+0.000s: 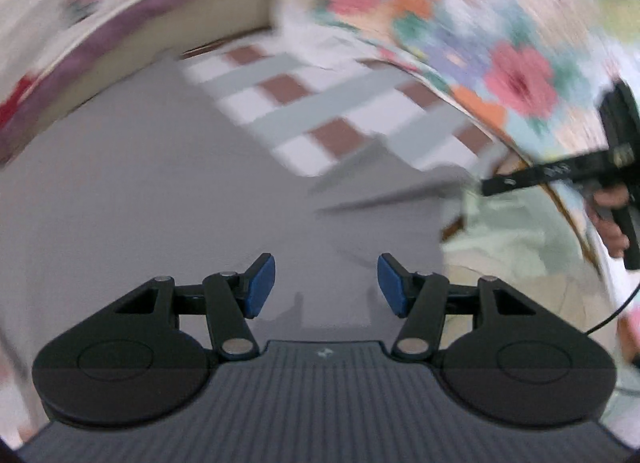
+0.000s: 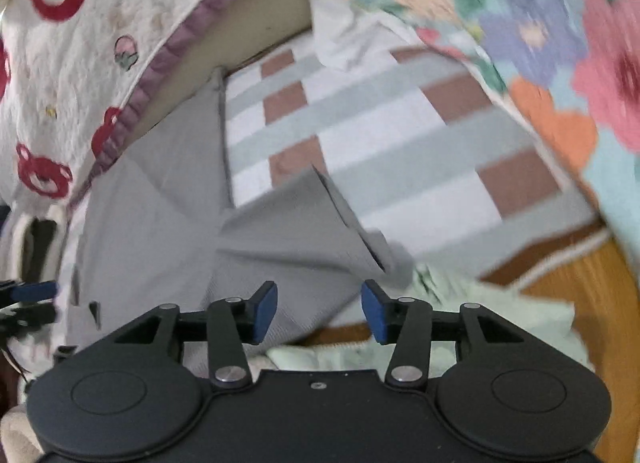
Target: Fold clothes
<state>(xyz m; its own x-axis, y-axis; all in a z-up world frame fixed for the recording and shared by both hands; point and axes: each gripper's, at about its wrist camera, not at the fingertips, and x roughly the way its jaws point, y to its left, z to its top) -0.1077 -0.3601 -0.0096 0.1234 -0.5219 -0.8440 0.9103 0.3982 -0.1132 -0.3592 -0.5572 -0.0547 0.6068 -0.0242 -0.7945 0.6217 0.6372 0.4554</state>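
Soft, even indoor light; heavy motion blur toward strongly curved fisheye edges, faint shadows.

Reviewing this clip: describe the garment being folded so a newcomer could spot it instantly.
Start from the checked bedspread of white, grey-green and brown squares. Lying across its near left part is the grey garment, partly folded, one flap raised. It is the only plain cloth here, unlike the flowered quilt and the bear-print blanket.
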